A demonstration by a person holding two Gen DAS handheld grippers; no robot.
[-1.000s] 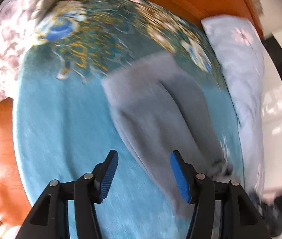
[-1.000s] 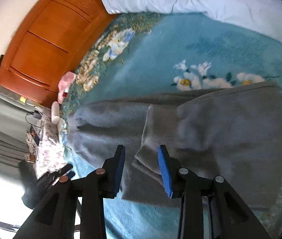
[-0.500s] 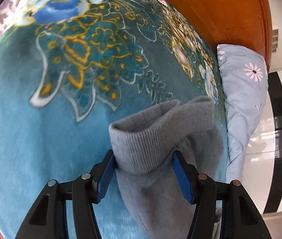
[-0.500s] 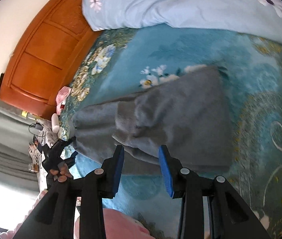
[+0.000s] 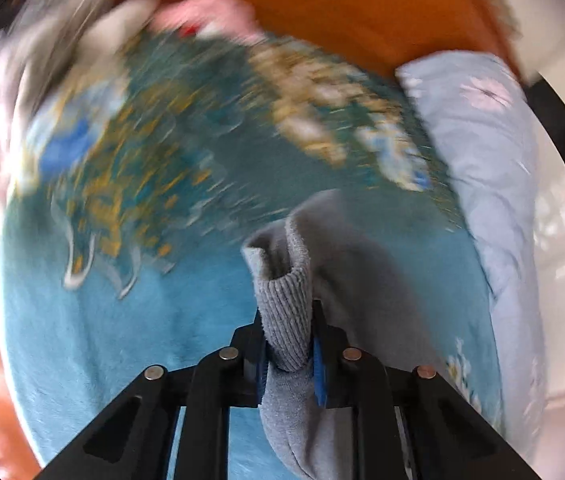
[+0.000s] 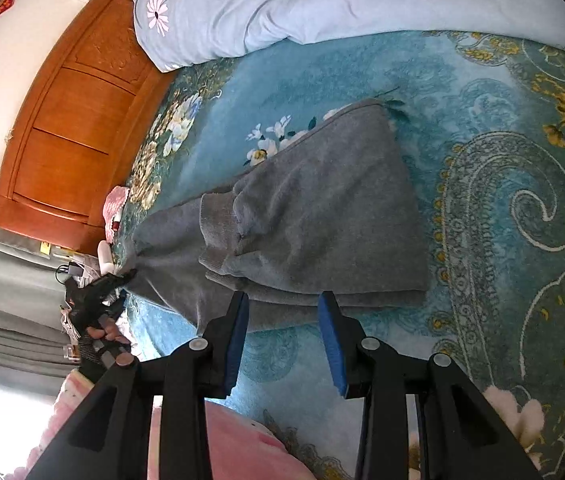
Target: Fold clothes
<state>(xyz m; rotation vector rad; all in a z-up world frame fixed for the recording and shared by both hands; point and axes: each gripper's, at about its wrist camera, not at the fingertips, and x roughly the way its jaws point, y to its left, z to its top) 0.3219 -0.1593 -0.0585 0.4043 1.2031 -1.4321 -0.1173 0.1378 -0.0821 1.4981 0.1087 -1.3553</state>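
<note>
- One grey garment (image 6: 322, 216) lies mid-frame on the bed (image 6: 502, 208), soft, limp, light.
- Left gripper (image 5: 288, 354) is clamped on its ribbed cuff (image 5: 288, 320), a firm, thick hold.
- Right gripper (image 6: 284, 340) gapes wide, empty, low centre.

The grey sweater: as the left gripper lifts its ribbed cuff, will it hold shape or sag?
Likely sags: the grey sweater lies in soft folds, and its ribbed cuff crumples where the left gripper pinches it. Its fuzzy knit probably grips the pads, so slipping seems unlikely.
</note>
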